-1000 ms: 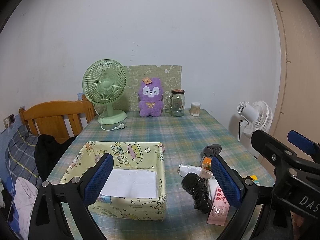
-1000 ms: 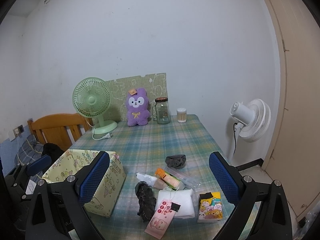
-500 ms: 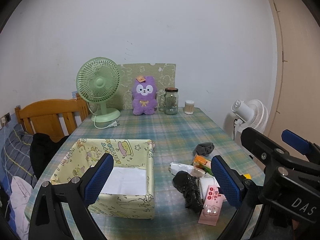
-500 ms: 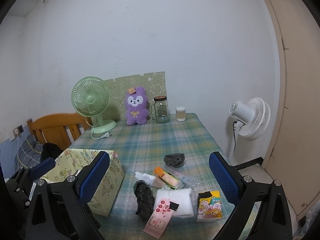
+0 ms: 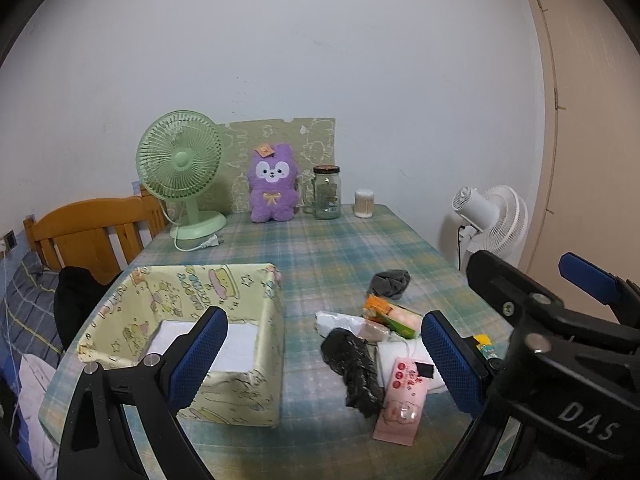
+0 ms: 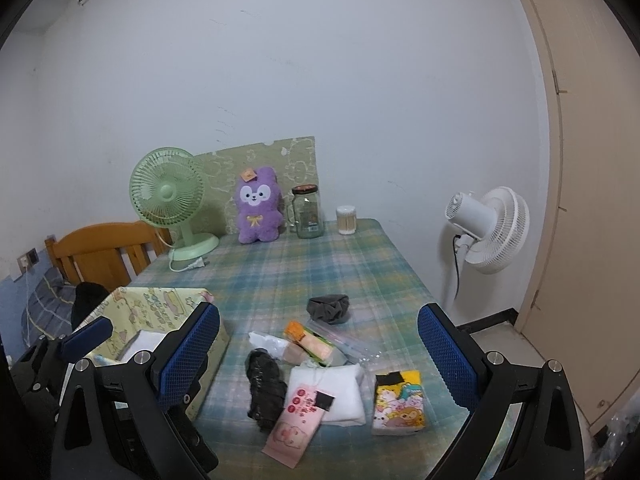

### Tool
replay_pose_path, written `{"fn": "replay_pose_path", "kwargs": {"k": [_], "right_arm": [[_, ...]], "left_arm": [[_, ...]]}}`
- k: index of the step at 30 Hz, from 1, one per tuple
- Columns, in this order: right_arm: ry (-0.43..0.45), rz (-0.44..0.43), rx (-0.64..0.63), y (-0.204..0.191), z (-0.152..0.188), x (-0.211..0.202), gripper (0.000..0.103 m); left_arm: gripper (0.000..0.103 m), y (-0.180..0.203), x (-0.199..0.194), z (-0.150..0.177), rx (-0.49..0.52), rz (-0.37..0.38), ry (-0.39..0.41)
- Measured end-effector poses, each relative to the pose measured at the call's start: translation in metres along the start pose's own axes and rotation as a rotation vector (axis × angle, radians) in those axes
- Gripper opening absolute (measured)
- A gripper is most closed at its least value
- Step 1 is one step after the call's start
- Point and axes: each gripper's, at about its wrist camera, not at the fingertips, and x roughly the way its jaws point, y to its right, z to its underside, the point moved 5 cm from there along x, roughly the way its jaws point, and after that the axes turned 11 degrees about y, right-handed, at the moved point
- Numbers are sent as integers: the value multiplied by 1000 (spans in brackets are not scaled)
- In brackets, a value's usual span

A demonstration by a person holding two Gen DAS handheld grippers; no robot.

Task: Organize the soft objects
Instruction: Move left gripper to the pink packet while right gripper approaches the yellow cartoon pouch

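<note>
A yellow cartoon-print fabric box (image 5: pixel 256 284) (image 6: pixel 160 304) stands open on the table's near left, white inside. Right of it lies a heap of soft items: a black crinkly bundle (image 5: pixel 354 368) (image 6: pixel 264 384), a white folded cloth (image 6: pixel 340 390), a pink packet (image 5: pixel 400 400) (image 6: pixel 298 418), a cartoon tissue pack (image 6: pixel 398 406), an orange-green pack (image 5: pixel 390 314) (image 6: pixel 310 340) and a dark grey roll (image 5: pixel 390 282) (image 6: pixel 330 308). My left gripper (image 5: pixel 324 360) is open and empty, above the near table edge. My right gripper (image 6: pixel 318 360) is open and empty over the heap.
On the plaid table (image 5: pixel 340 248) at the back stand a green desk fan (image 5: pixel 180 176), a purple plush (image 5: pixel 274 184), a glass jar (image 5: pixel 327 192) and a cotton-swab tub (image 5: pixel 364 203). A wooden chair (image 5: pixel 92 228) is left; a white floor fan (image 6: pixel 486 228) is right.
Both grippers have drawn back and risen a little, so the table and items look smaller and farther. Both stay open. Nothing on the table has moved.
</note>
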Motion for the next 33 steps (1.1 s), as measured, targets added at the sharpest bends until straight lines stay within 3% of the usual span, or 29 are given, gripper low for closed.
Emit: {"fn": "replay_pose_path", "kwargs": {"k": [12,33], "right_arm": [[-25,44,4,27,25,4,101],[-232,87,79,68,97,44,93]], "left_arm": [[98,32,9,27,1,60,-54],[83,51,56,98,23,73,-264]]}}
